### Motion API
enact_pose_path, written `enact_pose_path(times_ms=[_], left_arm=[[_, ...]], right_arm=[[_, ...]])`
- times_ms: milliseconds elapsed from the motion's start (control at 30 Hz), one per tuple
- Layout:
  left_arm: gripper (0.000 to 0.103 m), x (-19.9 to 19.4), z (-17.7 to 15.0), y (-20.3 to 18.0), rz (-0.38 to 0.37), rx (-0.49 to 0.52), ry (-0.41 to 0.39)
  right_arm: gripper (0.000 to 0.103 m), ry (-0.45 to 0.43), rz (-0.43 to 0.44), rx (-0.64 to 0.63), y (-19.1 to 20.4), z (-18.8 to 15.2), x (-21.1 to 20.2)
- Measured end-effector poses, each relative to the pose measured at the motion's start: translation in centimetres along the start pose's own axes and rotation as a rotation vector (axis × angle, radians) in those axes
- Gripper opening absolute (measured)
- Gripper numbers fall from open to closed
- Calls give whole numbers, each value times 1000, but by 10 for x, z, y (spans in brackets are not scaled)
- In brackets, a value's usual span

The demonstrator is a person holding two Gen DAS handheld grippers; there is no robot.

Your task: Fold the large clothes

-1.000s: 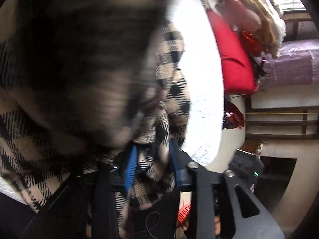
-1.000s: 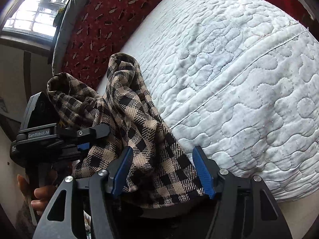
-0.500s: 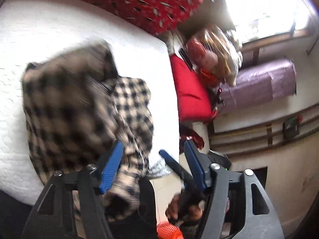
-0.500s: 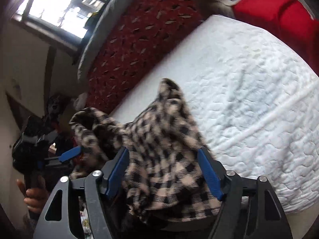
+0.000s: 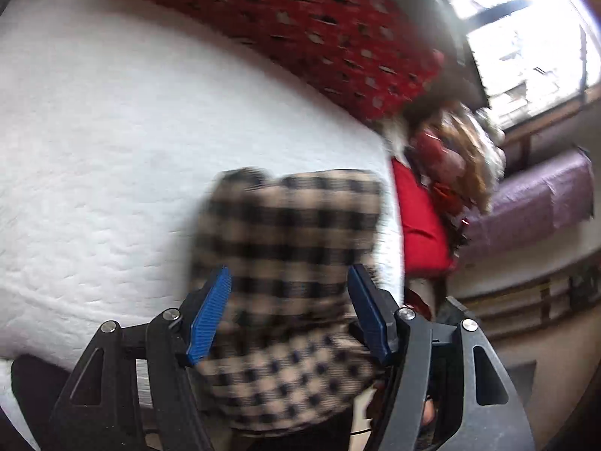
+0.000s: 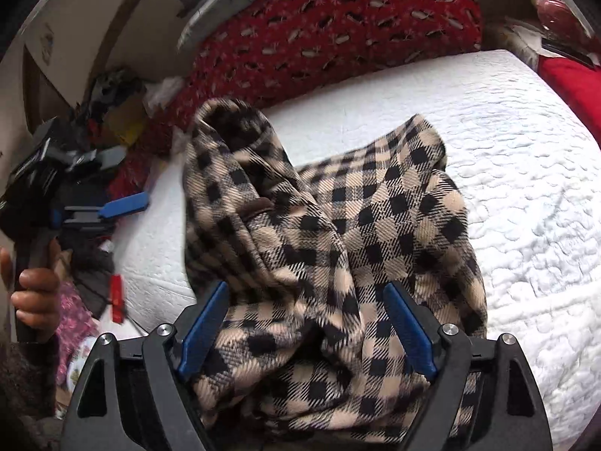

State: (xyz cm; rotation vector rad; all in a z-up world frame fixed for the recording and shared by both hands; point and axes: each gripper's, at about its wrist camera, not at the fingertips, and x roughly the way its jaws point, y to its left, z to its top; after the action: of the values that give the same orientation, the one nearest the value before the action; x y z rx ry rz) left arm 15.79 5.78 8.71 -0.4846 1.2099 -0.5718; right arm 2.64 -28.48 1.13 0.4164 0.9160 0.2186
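Note:
A beige-and-black checked garment (image 6: 357, 225) lies bunched on the white quilted bed (image 6: 526, 188), near its front edge. My right gripper (image 6: 306, 287) hovers over its near part. The jaws stand wide and the blue pads press on nothing, with cloth lying under and between them. In the left wrist view the garment (image 5: 285, 225) is blurred, beyond the wide jaws of my left gripper (image 5: 290, 270). The right wrist view shows that left gripper (image 6: 120, 180) off to the left of the cloth, held by a hand (image 6: 35, 297) and empty.
A red patterned cushion (image 6: 338, 37) runs along the bed's far side. A plain red pillow (image 5: 420, 225), a heap of clothes (image 5: 458, 158) and a purple-covered bench (image 5: 533, 206) lie past the bed's end. Clutter (image 6: 112, 112) sits on the floor at the left.
The left gripper let go of the checked cloth, opened and drew away from it. The right jaws widened and pulled back and up. The garment dropped into a heap on the quilt.

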Motion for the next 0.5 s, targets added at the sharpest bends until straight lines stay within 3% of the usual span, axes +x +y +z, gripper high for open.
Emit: enact_pose_path(times_ms=[67, 133, 167, 200, 233, 333, 433, 500], left_arm=[[64, 15, -12, 28, 37, -48, 16], [64, 35, -23, 53, 43, -120, 80], [64, 49, -30, 66, 41, -167, 128], [64, 57, -36, 73, 38, -197, 151], [64, 61, -39, 74, 30, -214, 160], [64, 61, -41, 58, -6, -182, 161], [64, 56, -39, 20, -34, -75, 150], [64, 64, -42, -7, -36, 0, 172]], right_arm=[[86, 41, -1, 2, 2, 6, 18], [84, 101, 77, -19, 10, 7, 33], [64, 130, 93, -53, 19, 6, 39], [29, 138, 62, -121, 30, 5, 41], [15, 131, 29, -199, 43, 3, 38], [10, 2, 72, -248, 53, 5, -6], [10, -103, 78, -149, 26, 11, -52], [10, -105, 43, -61, -7, 9, -59]])
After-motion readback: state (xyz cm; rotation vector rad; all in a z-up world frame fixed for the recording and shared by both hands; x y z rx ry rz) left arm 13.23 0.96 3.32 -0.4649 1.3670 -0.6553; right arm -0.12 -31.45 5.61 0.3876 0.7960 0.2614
